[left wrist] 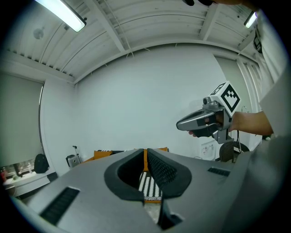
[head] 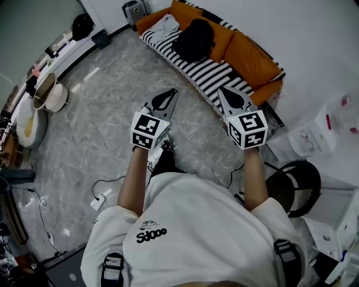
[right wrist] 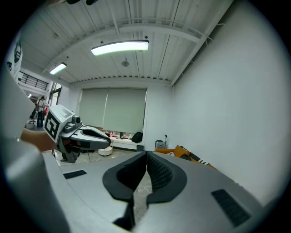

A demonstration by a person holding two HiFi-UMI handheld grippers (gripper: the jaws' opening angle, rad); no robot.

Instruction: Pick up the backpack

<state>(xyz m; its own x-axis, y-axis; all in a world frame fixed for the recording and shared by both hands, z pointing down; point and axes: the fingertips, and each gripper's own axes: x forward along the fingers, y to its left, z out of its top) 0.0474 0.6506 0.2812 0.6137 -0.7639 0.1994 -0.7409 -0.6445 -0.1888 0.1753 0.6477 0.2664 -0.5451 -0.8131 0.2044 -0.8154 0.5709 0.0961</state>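
Observation:
The black backpack (head: 194,38) lies on an orange sofa (head: 247,56) with a black-and-white striped cover, at the far side of the room. Both grippers are held out in front of the person, pointing toward the sofa and well short of it. My left gripper (head: 171,93) is shut with nothing in it, and its own view (left wrist: 145,153) shows the jaws closed, with a strip of the striped cover (left wrist: 150,184) below them. My right gripper (head: 222,89) is also shut and empty (right wrist: 146,154). Each gripper sees the other beside it: the right one (left wrist: 179,125), the left one (right wrist: 109,141).
A grey suitcase (head: 134,11) stands left of the sofa. Round basins (head: 49,94) sit by the left wall. A black round chair (head: 294,188) and white boxes (head: 331,126) are on the right. Cables and a power strip (head: 100,199) lie on the marble floor.

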